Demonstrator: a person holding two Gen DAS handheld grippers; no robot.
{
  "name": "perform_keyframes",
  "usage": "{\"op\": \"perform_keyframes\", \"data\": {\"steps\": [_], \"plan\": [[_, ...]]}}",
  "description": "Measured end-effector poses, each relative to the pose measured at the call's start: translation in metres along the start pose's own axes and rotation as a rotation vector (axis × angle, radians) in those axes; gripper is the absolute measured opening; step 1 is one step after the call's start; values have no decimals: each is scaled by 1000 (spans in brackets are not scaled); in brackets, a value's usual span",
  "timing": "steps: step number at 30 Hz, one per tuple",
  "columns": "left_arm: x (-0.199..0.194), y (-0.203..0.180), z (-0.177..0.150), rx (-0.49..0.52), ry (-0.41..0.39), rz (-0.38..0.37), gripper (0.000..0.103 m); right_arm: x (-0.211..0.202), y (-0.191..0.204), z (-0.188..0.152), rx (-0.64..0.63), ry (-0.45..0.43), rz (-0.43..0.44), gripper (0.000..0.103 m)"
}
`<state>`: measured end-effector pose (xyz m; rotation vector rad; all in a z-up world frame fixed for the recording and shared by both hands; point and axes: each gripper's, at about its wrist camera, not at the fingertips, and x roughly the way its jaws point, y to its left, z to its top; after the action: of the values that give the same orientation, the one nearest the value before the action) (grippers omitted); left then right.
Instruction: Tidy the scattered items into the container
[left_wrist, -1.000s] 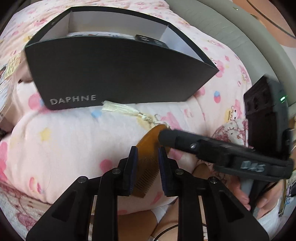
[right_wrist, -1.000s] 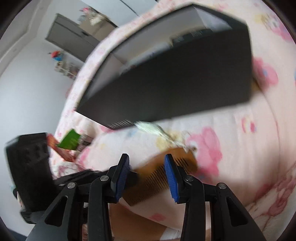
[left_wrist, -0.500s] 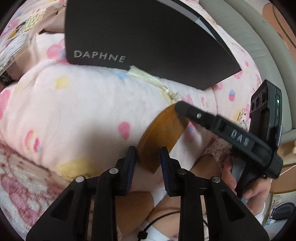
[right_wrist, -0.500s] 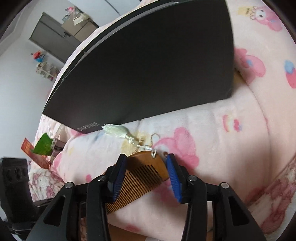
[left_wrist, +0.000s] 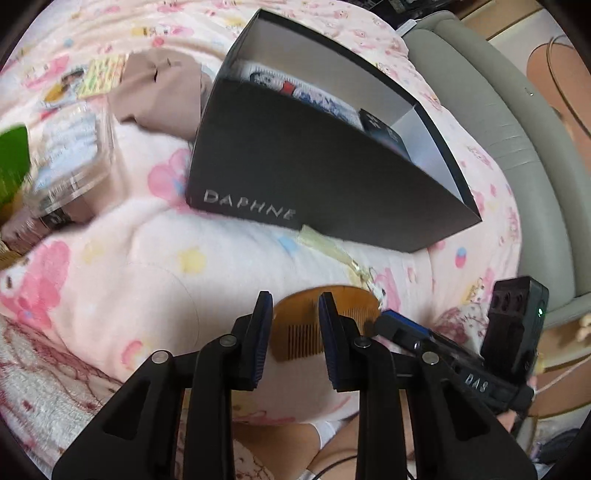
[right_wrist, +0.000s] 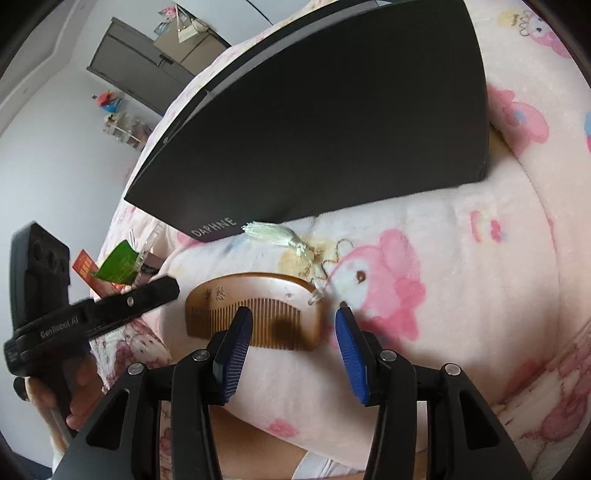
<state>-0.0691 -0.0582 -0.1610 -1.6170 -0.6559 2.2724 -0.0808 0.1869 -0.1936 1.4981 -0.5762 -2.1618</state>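
Observation:
A brown wooden comb (right_wrist: 255, 314) with a pale tassel (right_wrist: 273, 234) lies flat on the pink blanket in front of the black DAPHNE box (right_wrist: 332, 122). My right gripper (right_wrist: 291, 350) is open, just short of the comb's right end and not touching it. My left gripper (left_wrist: 293, 332) is open with the comb (left_wrist: 306, 325) lying beyond and between its pads, free of them. In the left wrist view the box (left_wrist: 314, 177) stands open with several items inside. The left gripper's finger shows in the right wrist view, beside the comb's left end.
A clear plastic case (left_wrist: 70, 147), a green packet (left_wrist: 11, 162), cards and a brown cloth (left_wrist: 159, 88) lie on the blanket left of the box. A grey bed frame (left_wrist: 517, 129) runs along the right. The person's legs are below the blanket's edge.
The comb has been let go and now lies flat on the blanket. My right gripper has opened wider and drawn back. The left gripper has swung up toward the box.

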Motion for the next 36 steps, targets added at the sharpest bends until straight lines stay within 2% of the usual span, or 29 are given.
{"op": "perform_keyframes", "data": {"steps": [5, 7, 10, 14, 16, 19, 23, 27, 31, 36], "plan": [[15, 5, -5, 9, 24, 11, 25, 4, 5, 0, -26, 20, 15, 44], [9, 1, -5, 32, -8, 25, 27, -1, 12, -1, -74, 9, 48, 44], [-2, 5, 2, 10, -45, -6, 27, -8, 15, -1, -94, -8, 72, 44], [-2, 12, 4, -1, -43, -21, 27, 0, 10, 1, -50, -14, -26, 44], [5, 12, 2, 0, -13, -21, 27, 2, 9, 1, -43, -3, 3, 44], [15, 11, 3, 6, 15, 25, 28, 8, 12, -1, -64, 26, -9, 44], [13, 3, 0, 74, 10, 25, 29, 7, 16, -3, -78, 24, 1, 40], [-8, -3, 3, 78, -33, -17, 30, -16, 17, 0, -98, -20, 7, 38], [-46, -29, 22, 119, -122, -75, 30, -58, 41, 18, -169, -121, 15, 38], [-73, -72, 74, 212, -225, -77, 29, -99, 59, 76, -234, -276, 51, 36]]}}
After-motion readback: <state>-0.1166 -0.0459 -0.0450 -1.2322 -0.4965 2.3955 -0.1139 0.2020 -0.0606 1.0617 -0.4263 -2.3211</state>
